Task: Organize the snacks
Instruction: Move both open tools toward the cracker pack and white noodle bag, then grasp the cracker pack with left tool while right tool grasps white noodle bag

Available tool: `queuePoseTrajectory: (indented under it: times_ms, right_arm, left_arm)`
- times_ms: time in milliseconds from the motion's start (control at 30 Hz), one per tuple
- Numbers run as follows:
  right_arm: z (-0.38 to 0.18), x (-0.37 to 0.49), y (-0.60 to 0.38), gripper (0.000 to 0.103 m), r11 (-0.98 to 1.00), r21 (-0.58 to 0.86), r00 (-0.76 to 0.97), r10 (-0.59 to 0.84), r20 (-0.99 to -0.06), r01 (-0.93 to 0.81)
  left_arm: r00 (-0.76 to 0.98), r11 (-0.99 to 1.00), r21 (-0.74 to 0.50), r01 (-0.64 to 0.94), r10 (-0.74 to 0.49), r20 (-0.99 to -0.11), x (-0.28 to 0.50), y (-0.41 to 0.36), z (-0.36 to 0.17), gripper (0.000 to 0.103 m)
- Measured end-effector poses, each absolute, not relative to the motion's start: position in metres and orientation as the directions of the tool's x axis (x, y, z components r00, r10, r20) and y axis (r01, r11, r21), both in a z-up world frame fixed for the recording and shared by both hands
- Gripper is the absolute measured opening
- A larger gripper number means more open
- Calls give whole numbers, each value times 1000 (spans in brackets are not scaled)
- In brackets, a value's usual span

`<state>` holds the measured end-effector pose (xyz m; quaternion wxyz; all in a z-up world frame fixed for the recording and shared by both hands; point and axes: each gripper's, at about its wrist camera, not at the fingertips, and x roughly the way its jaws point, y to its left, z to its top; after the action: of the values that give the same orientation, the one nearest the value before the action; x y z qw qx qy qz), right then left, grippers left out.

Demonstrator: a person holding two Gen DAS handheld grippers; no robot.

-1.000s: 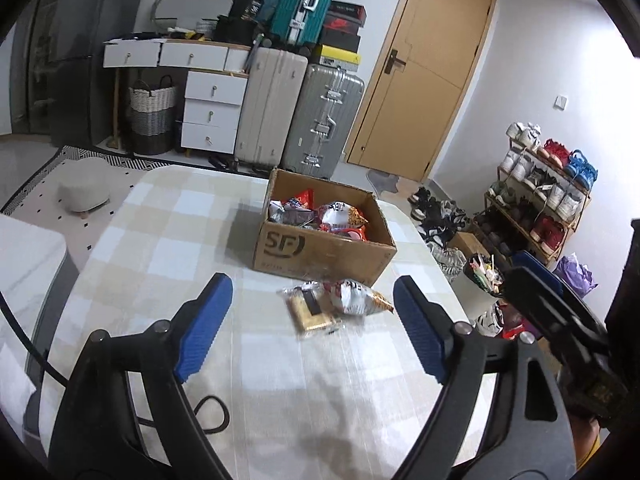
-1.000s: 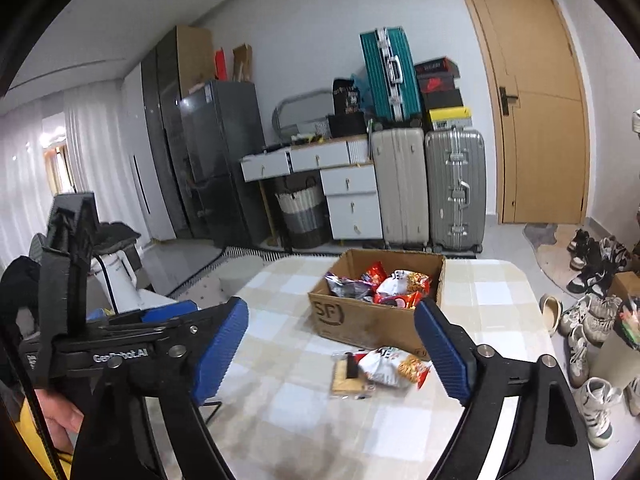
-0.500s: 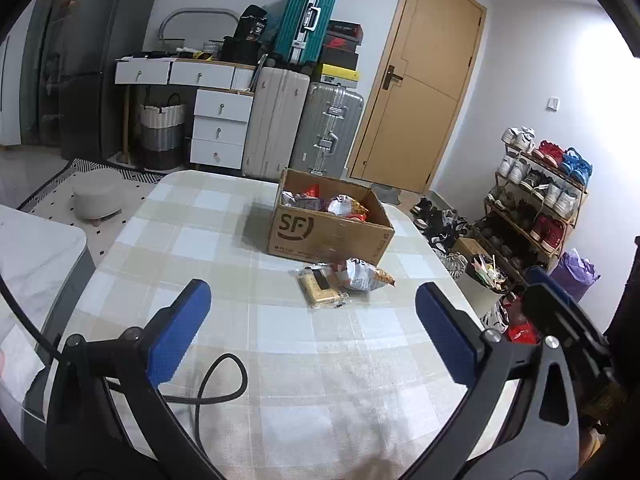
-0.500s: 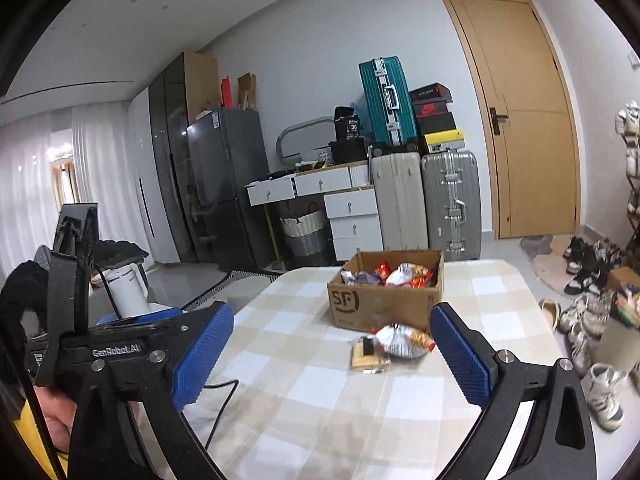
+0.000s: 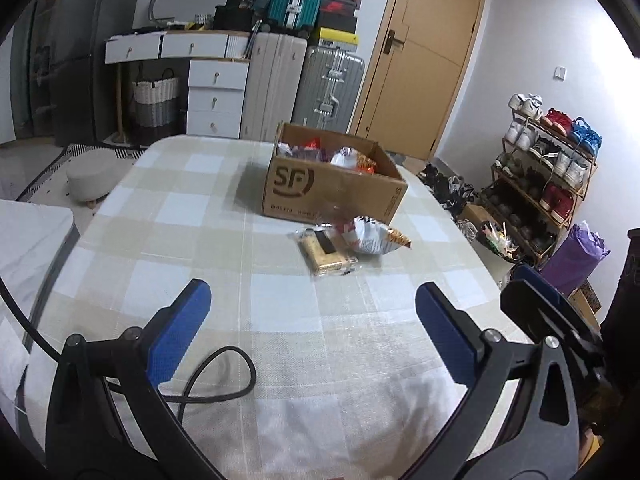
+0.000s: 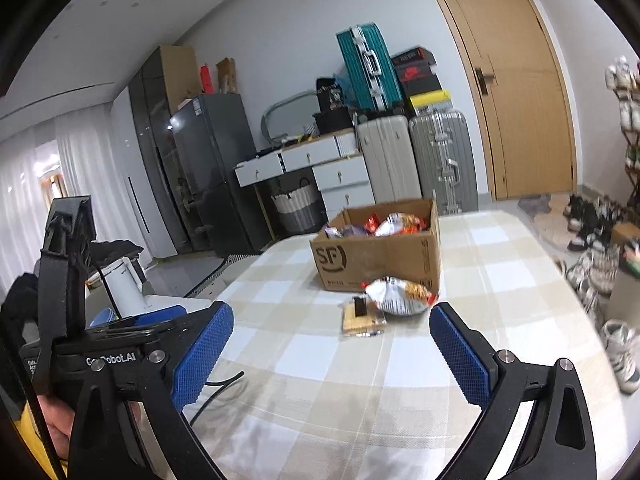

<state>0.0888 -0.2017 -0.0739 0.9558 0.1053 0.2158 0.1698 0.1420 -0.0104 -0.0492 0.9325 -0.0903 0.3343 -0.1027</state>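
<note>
Since a second ago both grippers have been drawn back from the snacks, and the fingers of each have been spread wider. The left gripper (image 5: 312, 312) is held low over the table (image 5: 200, 240) with its fingers wide and nothing between them; the right gripper (image 6: 330, 340) is likewise wide and empty. Well ahead of both sets of fingertips, roughly on the centre line between them, two loose snacks are seen — a flat biscuit pack (image 5: 326, 252) and a crinkled chip bag (image 5: 374, 236), touching each other. Just beyond them stands the box (image 5: 332, 192), already part-filled with packets.

Judging by this, the two packs are left out only because they are not yet boxed, and the wide fingers appear to be kept ready for a pick. A cable (image 5: 224, 380) is looped on the cloth just behind the left gripper's left finger — a possible snag.
</note>
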Motion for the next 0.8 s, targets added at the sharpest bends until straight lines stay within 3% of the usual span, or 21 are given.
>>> queuePoseTrajectory:
  times_ms: [433,800]
  right_arm:
    - [-113,193,-228,100,919,333,789,361,-496,-211]
    - [-157,317,-224,100,892,422,638,419,-645,-159]
  left_arm:
    - [704,972,-223,81,-214,-677,240,-25,-103,102]
    - [660,973,-224,54,-203,-723,316,-38,-143,102]
